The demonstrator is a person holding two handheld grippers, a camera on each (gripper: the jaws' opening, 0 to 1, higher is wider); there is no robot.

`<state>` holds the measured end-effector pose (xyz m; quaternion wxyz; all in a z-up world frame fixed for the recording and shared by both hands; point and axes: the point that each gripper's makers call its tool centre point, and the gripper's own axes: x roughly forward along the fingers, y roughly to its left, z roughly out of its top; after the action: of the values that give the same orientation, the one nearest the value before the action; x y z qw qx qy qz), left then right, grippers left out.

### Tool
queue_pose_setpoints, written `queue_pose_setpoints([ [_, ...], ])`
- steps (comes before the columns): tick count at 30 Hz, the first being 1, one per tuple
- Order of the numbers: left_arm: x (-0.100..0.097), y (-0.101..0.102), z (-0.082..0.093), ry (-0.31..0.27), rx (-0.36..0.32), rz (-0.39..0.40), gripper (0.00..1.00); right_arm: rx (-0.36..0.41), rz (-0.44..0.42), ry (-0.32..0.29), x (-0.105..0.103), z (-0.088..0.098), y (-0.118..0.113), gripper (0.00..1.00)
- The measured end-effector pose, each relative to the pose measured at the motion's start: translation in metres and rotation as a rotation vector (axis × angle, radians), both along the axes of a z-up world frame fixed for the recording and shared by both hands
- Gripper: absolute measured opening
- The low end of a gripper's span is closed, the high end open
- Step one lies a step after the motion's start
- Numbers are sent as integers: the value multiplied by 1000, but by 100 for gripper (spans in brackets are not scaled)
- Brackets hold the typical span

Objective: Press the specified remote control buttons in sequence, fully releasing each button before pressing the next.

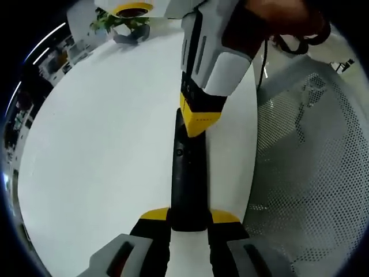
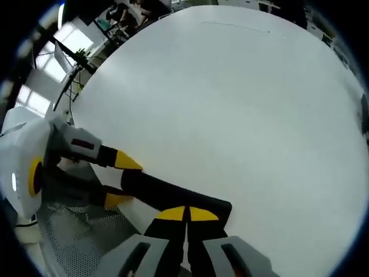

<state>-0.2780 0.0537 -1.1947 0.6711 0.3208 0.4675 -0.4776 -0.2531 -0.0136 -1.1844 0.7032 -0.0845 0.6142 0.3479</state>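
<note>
White round table [image 1: 104, 156]: it is filling the ground under both grippers, with a perforated metal surface [image 1: 311, 173] lying beyond its edge at 3 o'clock in the left gripper view. Black remote control [image 1: 187, 179]: I am seeing it lying lengthwise near that edge. Left gripper [image 1: 189, 222]: its jaws are closing on the remote's near end, one yellow tip at each side. Right gripper [image 2: 186, 214]: its jaws are sitting closed, tips together, pressing down on the remote's opposite end. Potted plant [image 1: 124, 23]: standing at 11 o'clock.
</note>
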Motion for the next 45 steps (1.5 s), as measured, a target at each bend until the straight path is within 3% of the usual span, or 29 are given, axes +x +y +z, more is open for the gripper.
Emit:
queue_pose_setpoints([
  [28,1,0,0,-13,-44,0,24,-24,40,39,3,0,1,0],
  [45,0,0,1,-22,-65,6,24,-3,50,12,9,0,17,0],
])
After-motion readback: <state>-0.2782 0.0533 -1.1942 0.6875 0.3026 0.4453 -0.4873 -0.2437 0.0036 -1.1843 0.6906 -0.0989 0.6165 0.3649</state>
